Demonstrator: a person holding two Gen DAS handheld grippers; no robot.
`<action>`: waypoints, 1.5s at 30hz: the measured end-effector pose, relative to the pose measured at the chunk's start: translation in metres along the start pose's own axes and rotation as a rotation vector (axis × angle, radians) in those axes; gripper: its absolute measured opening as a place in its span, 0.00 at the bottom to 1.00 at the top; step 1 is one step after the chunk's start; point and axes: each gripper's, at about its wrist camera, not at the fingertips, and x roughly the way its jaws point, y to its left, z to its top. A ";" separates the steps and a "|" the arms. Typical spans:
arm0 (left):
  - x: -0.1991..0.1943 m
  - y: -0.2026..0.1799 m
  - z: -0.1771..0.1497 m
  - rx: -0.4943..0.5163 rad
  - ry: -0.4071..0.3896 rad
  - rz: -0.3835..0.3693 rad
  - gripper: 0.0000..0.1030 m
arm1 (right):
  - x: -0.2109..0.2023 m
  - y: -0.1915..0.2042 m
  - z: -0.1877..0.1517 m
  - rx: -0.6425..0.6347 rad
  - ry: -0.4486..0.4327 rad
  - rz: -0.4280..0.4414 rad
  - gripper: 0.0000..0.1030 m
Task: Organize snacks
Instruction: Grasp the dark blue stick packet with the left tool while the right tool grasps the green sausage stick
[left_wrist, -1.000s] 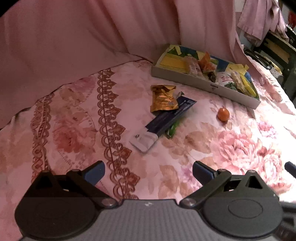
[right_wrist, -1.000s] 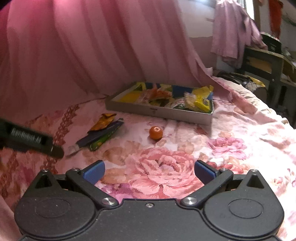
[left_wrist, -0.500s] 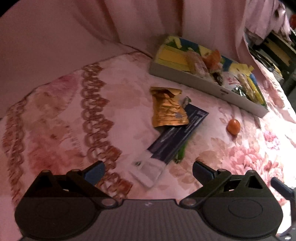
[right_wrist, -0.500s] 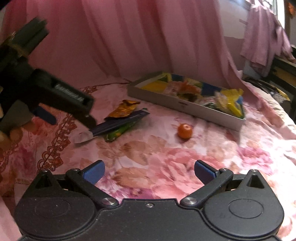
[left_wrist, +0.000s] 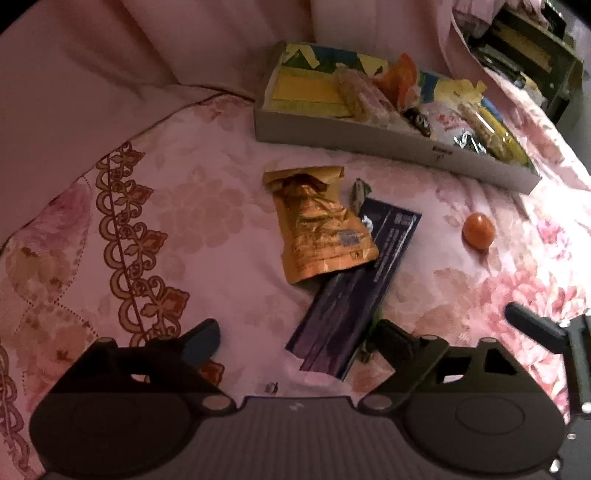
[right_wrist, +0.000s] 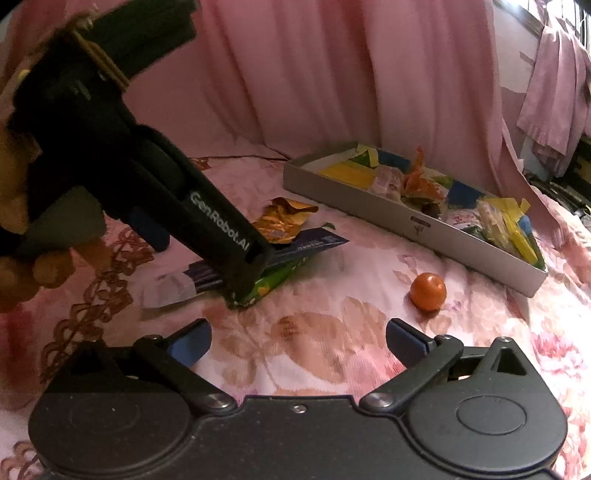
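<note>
A gold foil snack packet (left_wrist: 317, 225) lies on the floral bedspread, partly over a long dark blue packet (left_wrist: 354, 291) with a green packet (right_wrist: 275, 282) under it. A small orange fruit (left_wrist: 478, 230) sits to their right. A grey tray (left_wrist: 369, 142) holds several snacks at the back. My left gripper (left_wrist: 295, 339) is open, straddling the near end of the blue packet. In the right wrist view the left gripper's finger (right_wrist: 221, 229) comes down onto the packets. My right gripper (right_wrist: 297, 338) is open and empty, short of the orange fruit (right_wrist: 428, 290).
Pink curtains (right_wrist: 332, 74) hang behind the bed. The grey tray (right_wrist: 436, 232) lies along the back right. Dark furniture (left_wrist: 528, 48) stands past the bed's right edge. A pink garment (right_wrist: 557, 92) hangs at far right.
My left gripper has moved forward and down to the packet pile, now around the blue packet's near end. My right gripper has shifted left and closer to the orange fruit.
</note>
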 end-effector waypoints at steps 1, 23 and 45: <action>0.000 0.001 0.001 0.001 -0.006 -0.012 0.85 | 0.003 0.000 0.001 0.002 0.001 0.000 0.95; 0.005 0.024 0.011 -0.114 -0.012 -0.128 0.42 | 0.031 0.017 0.009 0.009 -0.032 -0.110 0.53; 0.007 0.013 -0.001 -0.150 0.006 -0.142 0.39 | 0.022 -0.028 0.006 0.182 0.091 -0.006 0.18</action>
